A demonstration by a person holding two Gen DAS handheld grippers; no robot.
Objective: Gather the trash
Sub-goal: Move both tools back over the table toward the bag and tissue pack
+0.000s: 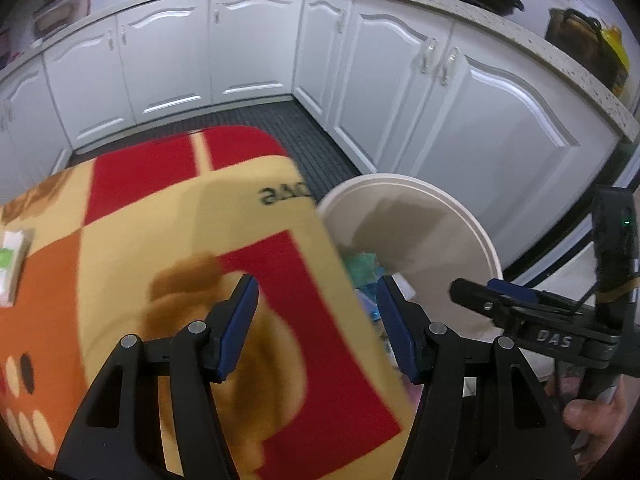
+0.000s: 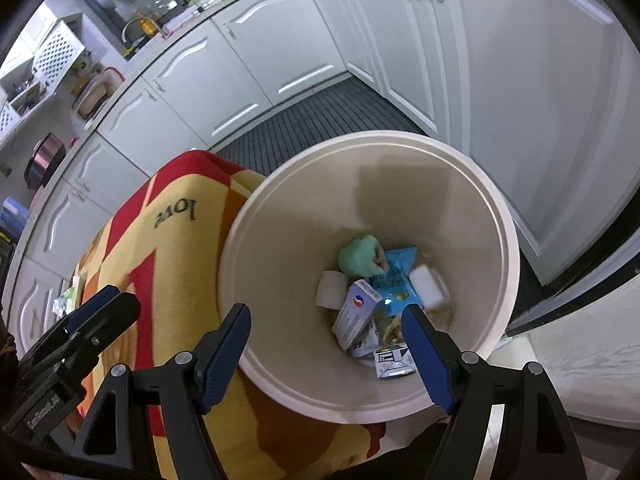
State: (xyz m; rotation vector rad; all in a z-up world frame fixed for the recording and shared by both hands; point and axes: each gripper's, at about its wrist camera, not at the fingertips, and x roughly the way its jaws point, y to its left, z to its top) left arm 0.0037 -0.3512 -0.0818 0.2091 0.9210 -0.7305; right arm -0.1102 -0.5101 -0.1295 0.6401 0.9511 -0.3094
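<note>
- On the surface (image 1: 160,220), covered with a red and yellow cloth, a small packet (image 1: 12,268) lies near the left edge.
- The left tool (image 1: 316,328) hangs above the cloth, its jaws apart and empty.
- The right tool (image 2: 328,344) hangs above the bin (image 2: 508,280), jaws apart, holding nothing.
- The trash (image 2: 380,300), boxes and wrappers, lies at the bottom of the bin, just beside the surface.

White kitchen cabinets (image 1: 248,48) line two walls above a dark ribbed floor mat (image 2: 320,120)
</note>
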